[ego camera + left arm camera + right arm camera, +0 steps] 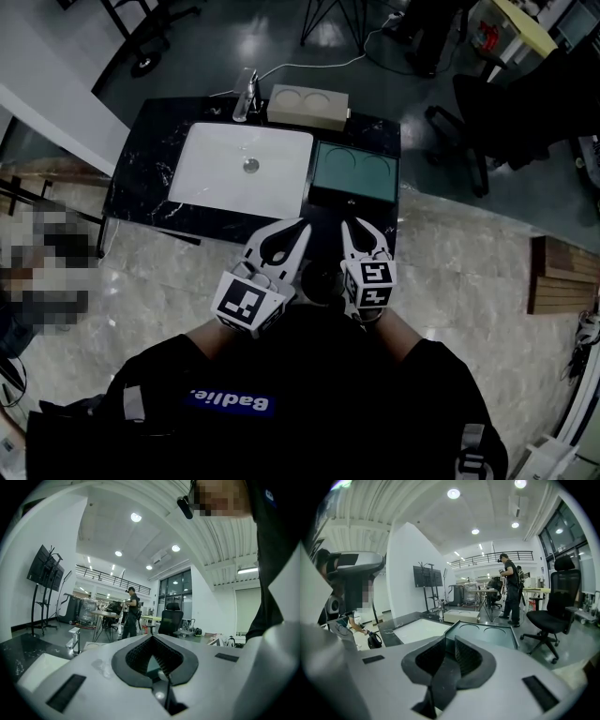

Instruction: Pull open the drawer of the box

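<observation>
Box (pixel 354 173) — two round recesses (pixel 339 170), beside sink (pixel 242 169).

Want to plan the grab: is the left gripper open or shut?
Shut. The left gripper shows its two jaws meeting at the tips in its own view, with nothing between them.

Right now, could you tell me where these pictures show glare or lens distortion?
Head view: dim, with lamp glare on the glossy floor. Left gripper view: fisheye bends the ceiling, corners black. Right gripper view: same bending; a ceiling lamp blooms.
</observation>
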